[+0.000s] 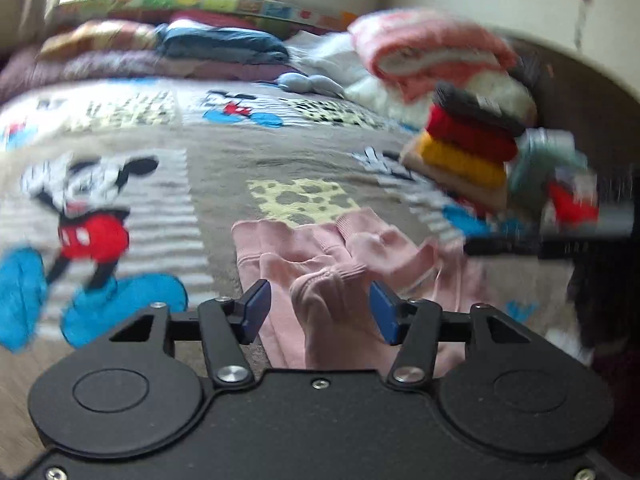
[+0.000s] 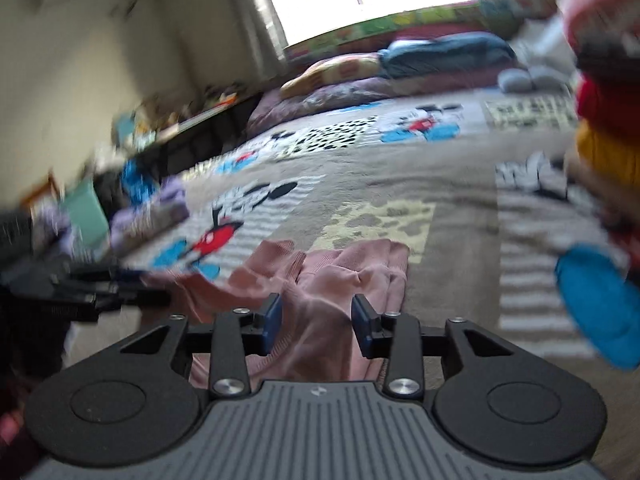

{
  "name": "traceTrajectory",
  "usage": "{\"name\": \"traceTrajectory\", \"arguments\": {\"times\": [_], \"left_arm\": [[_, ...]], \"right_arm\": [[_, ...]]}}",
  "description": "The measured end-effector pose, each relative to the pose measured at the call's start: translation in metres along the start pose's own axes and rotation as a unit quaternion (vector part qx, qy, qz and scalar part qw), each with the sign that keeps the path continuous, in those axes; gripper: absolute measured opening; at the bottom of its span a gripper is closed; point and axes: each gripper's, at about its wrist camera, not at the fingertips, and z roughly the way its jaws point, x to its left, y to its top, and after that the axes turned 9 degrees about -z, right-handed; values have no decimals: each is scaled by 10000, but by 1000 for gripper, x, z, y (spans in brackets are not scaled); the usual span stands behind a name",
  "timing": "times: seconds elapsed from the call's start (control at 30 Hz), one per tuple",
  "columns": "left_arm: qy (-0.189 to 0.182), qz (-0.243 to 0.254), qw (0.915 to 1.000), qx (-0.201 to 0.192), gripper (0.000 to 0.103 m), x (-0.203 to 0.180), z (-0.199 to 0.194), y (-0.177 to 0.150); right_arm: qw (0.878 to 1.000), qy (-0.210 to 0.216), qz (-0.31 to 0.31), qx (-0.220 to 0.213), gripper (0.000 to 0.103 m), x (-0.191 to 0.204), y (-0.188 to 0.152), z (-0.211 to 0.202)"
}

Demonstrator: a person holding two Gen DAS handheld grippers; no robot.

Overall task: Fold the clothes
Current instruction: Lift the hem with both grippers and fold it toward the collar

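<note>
A pink garment (image 1: 320, 248) lies crumpled on the Mickey Mouse bedspread (image 1: 224, 160). My left gripper (image 1: 320, 308) is open, its blue pads (image 1: 256, 308) standing either side of a raised pink fold without pressing it. The same garment (image 2: 340, 268) shows in the right wrist view. My right gripper (image 2: 316, 324) is open too, its pads (image 2: 274, 320) flanking a bunched part of the cloth. The left gripper (image 2: 80, 292) appears blurred at the left of the right wrist view; the right gripper (image 1: 560, 236) shows blurred at the right of the left wrist view.
A stack of folded clothes in grey, red and yellow (image 1: 468, 148) stands at the right on the bed. Pink and white blankets (image 1: 424, 52) and pillows (image 1: 224, 44) lie at the far side. Loose clothes (image 2: 152, 208) lie at the bed's left edge.
</note>
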Motion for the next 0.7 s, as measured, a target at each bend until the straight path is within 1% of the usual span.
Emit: {"name": "traceTrajectory", "arguments": {"times": [0.03,0.1,0.13,0.17,0.3,0.33,0.37,0.4,0.43,0.47,0.53,0.63,0.7], "left_arm": [[-110,-270,9996,-62,54,7,-2,-2],[-393,-737,9964,-163,54,19,-6,-8],[-522,-921,9942,-186,54,24,-6,-11],[-620,-1062,9922,-180,54,27,-5,-14],[-840,-1300,9877,-209,54,33,-1,-23],[-885,-1330,9869,-229,48,33,1,-24],[-920,-1349,9863,-242,25,34,2,-24],[-921,-1363,9861,-247,17,34,4,-23],[-913,-1403,9856,-254,13,36,6,-21],[-928,-1463,9845,-262,11,39,9,-19],[-998,-1577,9819,-318,11,44,11,-13],[-1098,-1704,9784,-410,10,51,14,-2],[-1141,-1758,9767,-459,10,55,18,8]], "right_arm": [[9999,62,145,-60,41,-4,-6,0],[9988,186,427,-179,48,-11,-17,-1],[9980,258,522,-228,53,-14,-22,-2],[9973,334,586,-277,55,-15,-28,-2],[9940,601,766,-498,57,-18,-46,-3],[9931,666,783,-565,57,-18,-48,-3],[9921,766,791,-595,50,-18,-49,-1],[9918,839,779,-566,40,-18,-50,2],[9927,816,730,-508,18,-17,-49,6],[9935,790,679,-450,11,-17,-48,10],[9925,766,714,-632,8,-19,-46,9],[9904,737,754,-897,8,-22,-37,6],[9892,755,773,-987,8,-26,-28,8]]}}
